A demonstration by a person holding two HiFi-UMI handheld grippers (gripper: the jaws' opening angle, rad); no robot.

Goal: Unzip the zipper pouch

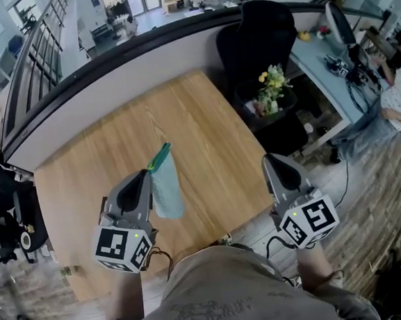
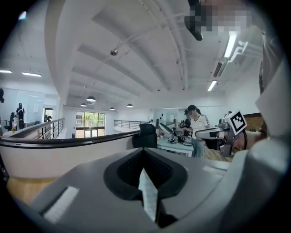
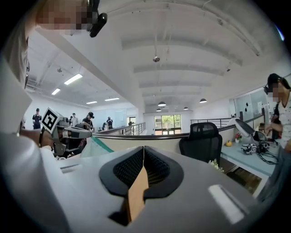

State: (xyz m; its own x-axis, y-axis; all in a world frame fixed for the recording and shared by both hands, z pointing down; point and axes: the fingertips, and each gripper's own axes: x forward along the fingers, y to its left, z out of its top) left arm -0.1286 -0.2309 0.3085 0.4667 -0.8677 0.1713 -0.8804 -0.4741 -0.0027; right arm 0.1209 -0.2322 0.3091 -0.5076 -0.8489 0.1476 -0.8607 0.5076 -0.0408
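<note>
Our left gripper [image 1: 148, 173] is closed, seemingly pinching the zipper pouch [image 1: 167, 190], whose long axis runs 12 to 6 over the table [image 1: 213, 141]. Our right gripper [image 1: 267, 158], closed and empty, sits well apart at the pouch's 3 o'clock.

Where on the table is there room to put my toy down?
Nearly all the wooden table is bare: the far half up to the curved wall, the left side beside the left claw, and the strip between the pouch and the right claw. It's crowded only near the front edge, where the left claw pinches the pouch.
</note>
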